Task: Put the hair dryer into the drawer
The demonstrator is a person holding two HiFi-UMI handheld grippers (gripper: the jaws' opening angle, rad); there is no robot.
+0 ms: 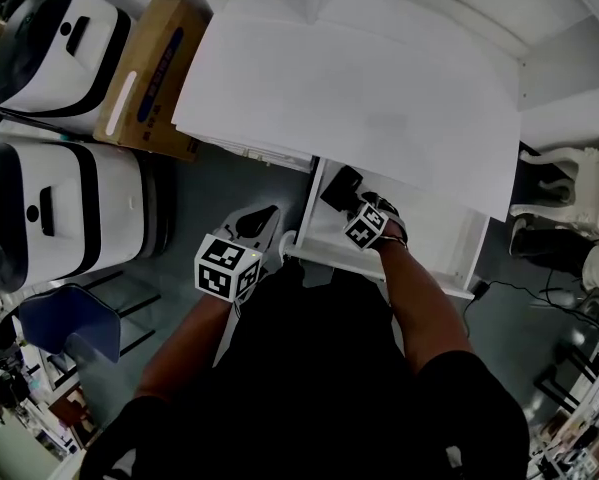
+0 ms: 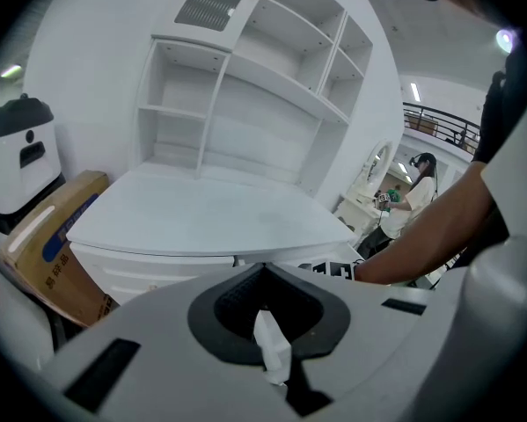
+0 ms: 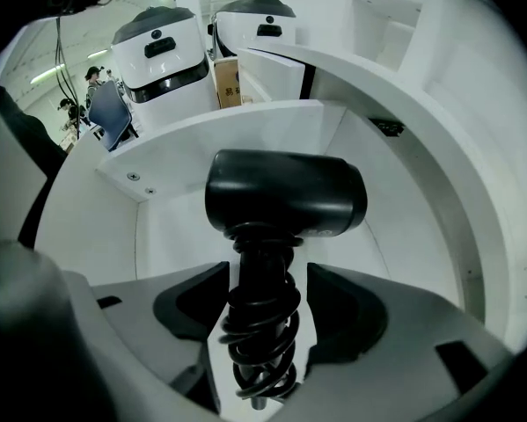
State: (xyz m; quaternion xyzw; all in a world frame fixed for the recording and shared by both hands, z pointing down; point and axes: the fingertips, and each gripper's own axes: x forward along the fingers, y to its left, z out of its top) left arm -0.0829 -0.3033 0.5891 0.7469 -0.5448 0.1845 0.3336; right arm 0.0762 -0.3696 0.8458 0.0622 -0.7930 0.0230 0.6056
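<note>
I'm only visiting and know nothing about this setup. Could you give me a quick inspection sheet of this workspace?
Surface: white desk top, bare; the drawer beneath it is pulled open.
Job's things: black hair dryer inside the drawer.
Clutter: cardboard box, two white-and-black machines and a blue chair left of the desk.
Grippers: right gripper over the drawer, jaws apart either side of the dryer's handle, seemingly not pressing it; left gripper beside the drawer, jaws together.
Cables: cord wound round the handle; black floor cable at right.
Surroundings: white shelves; a person farther off.
</note>
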